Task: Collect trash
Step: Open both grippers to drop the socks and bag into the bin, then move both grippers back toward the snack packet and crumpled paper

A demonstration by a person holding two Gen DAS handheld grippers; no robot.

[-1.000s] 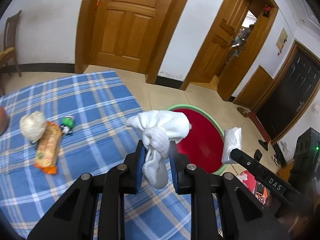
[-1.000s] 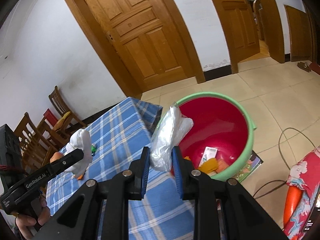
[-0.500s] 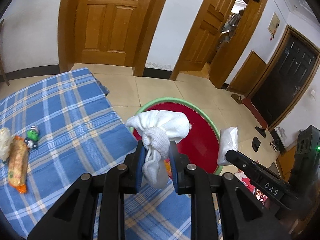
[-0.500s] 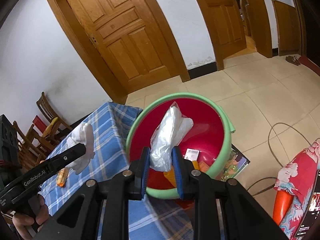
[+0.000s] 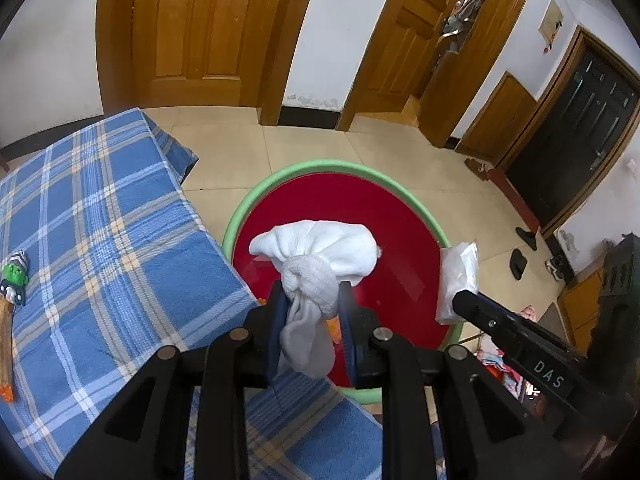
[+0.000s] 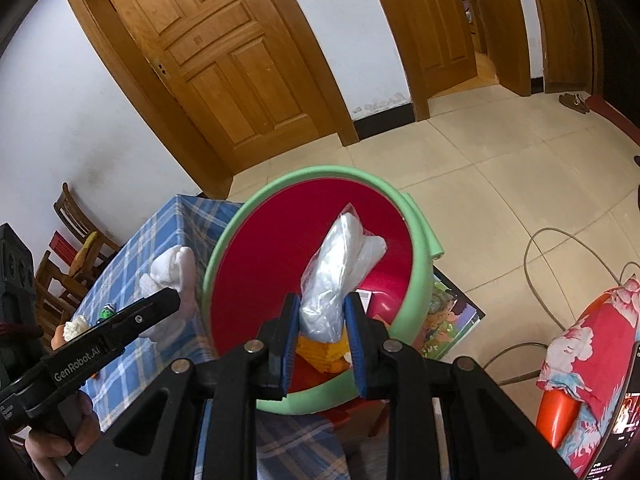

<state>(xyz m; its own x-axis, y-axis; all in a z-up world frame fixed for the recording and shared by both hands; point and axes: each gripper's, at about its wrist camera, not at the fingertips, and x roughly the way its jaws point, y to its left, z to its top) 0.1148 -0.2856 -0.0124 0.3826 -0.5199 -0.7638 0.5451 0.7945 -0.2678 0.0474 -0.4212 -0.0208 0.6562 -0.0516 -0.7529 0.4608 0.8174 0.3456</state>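
Soft white knotted cloth (image 5: 316, 256), ribbed like a sock, is pinched between the closed jaws of the left gripper (image 5: 311, 320) above the red basin (image 5: 400, 248) with its smooth green rim. To its right, a crinkled clear plastic bag (image 6: 340, 272) is clamped in the right gripper (image 6: 322, 332) over the same basin, where yellow wrappers (image 6: 320, 354) lie. Blue plaid cloth (image 5: 100, 220) covers the table beside beige floor tiles (image 6: 500, 168) and wooden panelled doors (image 5: 196, 28).

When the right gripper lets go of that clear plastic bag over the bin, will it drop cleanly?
Probably slowly: the plastic bag looks thin, crumpled and light, so it may drift. It stands over the bin, so it should still land inside. The film might cling briefly to the right gripper.
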